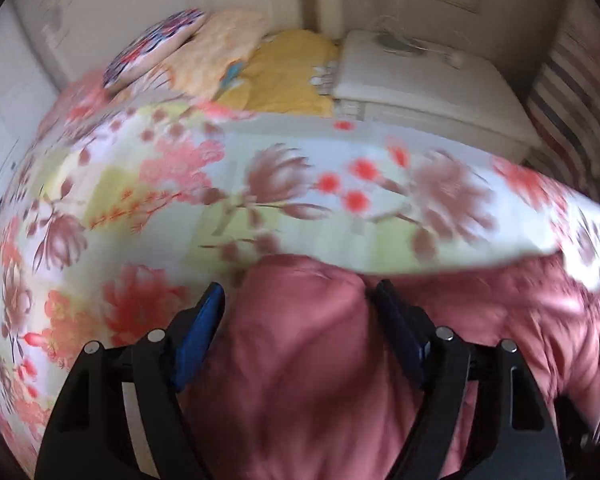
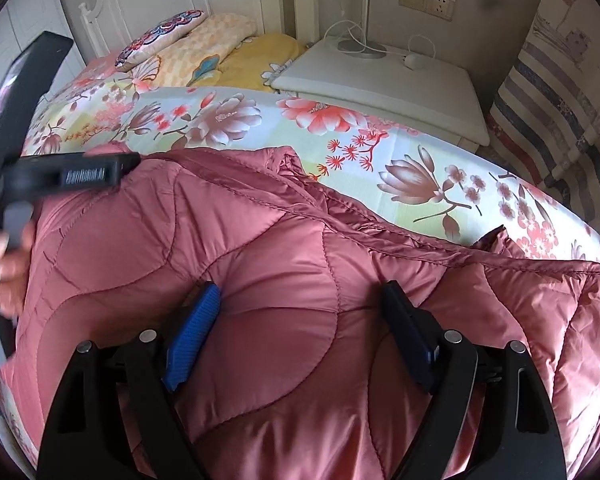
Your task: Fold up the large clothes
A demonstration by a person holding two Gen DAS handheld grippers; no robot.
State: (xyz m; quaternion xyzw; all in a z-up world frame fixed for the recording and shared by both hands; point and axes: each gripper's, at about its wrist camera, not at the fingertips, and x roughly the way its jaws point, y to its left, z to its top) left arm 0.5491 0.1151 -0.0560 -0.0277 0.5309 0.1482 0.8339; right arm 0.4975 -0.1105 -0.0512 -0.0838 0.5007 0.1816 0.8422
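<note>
A pink quilted puffer jacket [image 2: 284, 240] lies spread on the floral bedsheet [image 2: 228, 116]. In the right wrist view my right gripper [image 2: 300, 296] is open, its fingers wide apart just above the middle of the jacket. The left gripper's body shows at that view's left edge [image 2: 60, 178], above the jacket's far left part. In the blurred left wrist view my left gripper [image 1: 300, 294] is open over the jacket [image 1: 300, 360] near its edge against the sheet [image 1: 220, 200].
Pillows [image 2: 204, 48] and a yellow blanket [image 2: 256, 60] lie at the head of the bed. A white nightstand [image 2: 380, 76] with a lamp base and cable stands beyond the bed's right side. A striped curtain [image 2: 552, 120] hangs at the right.
</note>
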